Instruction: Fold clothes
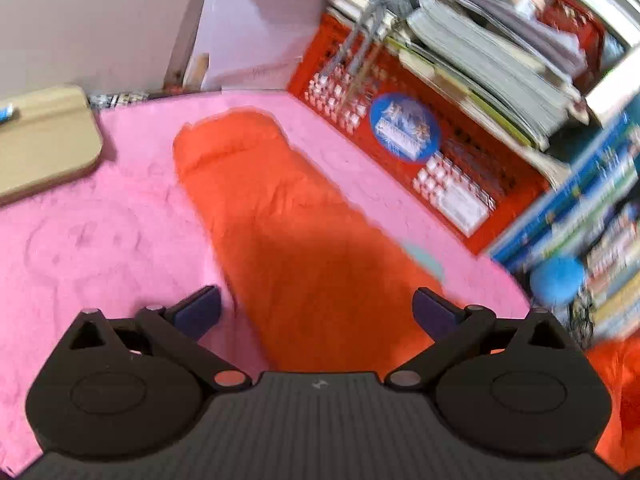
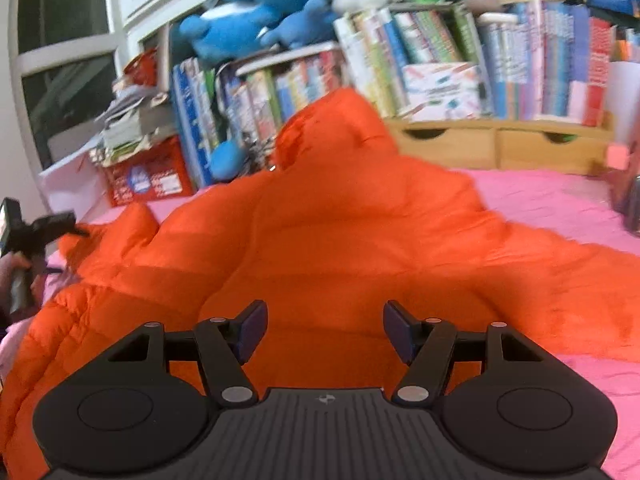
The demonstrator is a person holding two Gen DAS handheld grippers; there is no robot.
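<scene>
An orange puffer jacket lies on a pink cloth surface. In the left wrist view one sleeve stretches away from me, cuff at the far end. My left gripper is open and empty, just above the near part of that sleeve. In the right wrist view the jacket body is spread wide, with its collar or hood bunched up at the far side. My right gripper is open and empty, over the jacket's near edge. The left gripper also shows at the far left of the right wrist view.
A red crate with stacked papers and books stands at the surface's far right. A tan board lies at the left. Bookshelves, blue plush toys and a wooden drawer unit line the back.
</scene>
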